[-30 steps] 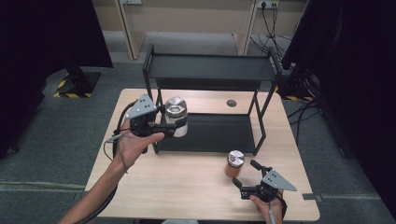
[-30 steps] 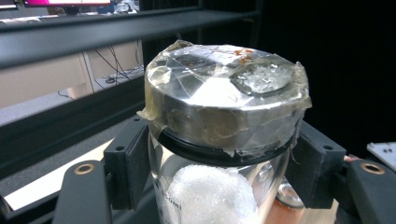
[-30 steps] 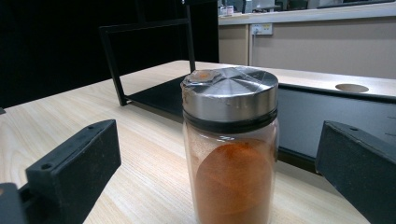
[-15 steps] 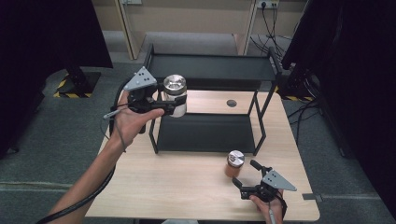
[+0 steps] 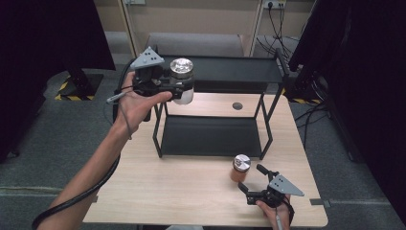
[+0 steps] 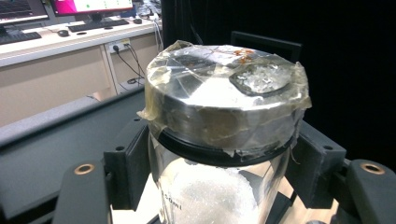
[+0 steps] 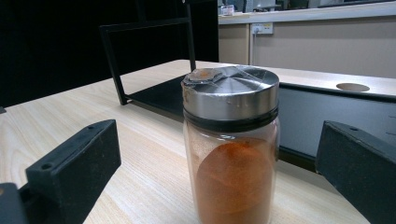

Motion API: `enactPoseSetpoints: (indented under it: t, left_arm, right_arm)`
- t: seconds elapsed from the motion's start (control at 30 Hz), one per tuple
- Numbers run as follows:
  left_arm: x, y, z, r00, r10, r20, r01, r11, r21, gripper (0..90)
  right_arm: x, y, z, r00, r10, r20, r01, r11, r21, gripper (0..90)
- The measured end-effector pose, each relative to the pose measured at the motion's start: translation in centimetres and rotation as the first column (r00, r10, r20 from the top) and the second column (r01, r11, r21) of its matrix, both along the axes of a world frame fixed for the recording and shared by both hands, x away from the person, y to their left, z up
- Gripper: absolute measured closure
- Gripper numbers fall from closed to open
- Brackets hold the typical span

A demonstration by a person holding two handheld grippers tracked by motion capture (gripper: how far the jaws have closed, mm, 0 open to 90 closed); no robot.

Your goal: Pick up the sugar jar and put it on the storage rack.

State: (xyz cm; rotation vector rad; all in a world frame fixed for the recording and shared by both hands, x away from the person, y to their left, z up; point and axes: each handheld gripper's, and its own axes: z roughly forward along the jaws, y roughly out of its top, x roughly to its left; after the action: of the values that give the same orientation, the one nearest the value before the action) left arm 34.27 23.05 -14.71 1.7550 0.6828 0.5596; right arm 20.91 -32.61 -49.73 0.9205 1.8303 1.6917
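Note:
My left gripper [image 5: 179,88] is shut on a glass jar of white grains [image 5: 182,80] with a taped metal lid, held upright in the air at the left end of the black two-level rack [image 5: 225,72], about level with its top shelf. In the left gripper view the jar [image 6: 224,140] sits between both jaws. A second jar with orange powder [image 5: 240,168] stands on the wooden table [image 5: 158,191] in front of the rack. My right gripper [image 5: 253,181] is open just in front of that jar [image 7: 231,144], jaws on either side, not touching.
The rack's lower shelf [image 5: 210,136] rests on the table and is bare. A round cable hole [image 5: 237,106] lies in the table behind it. Dark curtains flank the scene, and a wall with sockets stands behind.
My left gripper has lifted the white jar from near the lower shelf up to the height of the rack's top shelf. The right gripper and the orange jar have stayed put.

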Motion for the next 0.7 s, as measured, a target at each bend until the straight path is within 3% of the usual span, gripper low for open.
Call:
enactPoseSetpoints:
  t: [0.2, 0.47, 0.7]
  left_arm:
    - [0.8, -1.2, 1.0, 0.9991, 0.042, 0.006, -0.042, 0.9991, 0.009, 31.0]
    - [2.1, -2.5, 1.3, 0.9963, 0.085, 0.010, -0.085, 0.9963, 0.011, 31.0]
    - [3.5, -3.5, 1.3, 0.9885, 0.150, 0.016, -0.151, 0.9885, 0.012, 31.0]
  right_arm:
    - [0.0, 0.0, 0.0, 1.0000, 0.001, 0.001, -0.001, 1.000, 0.002, 0.4]
    - [0.0, -0.1, 0.0, 1.0000, 0.004, 0.001, -0.004, 1.000, 0.003, 0.4]
    - [0.0, -0.1, 0.0, 1.0000, 0.005, 0.001, -0.005, 1.000, 0.005, 0.4]
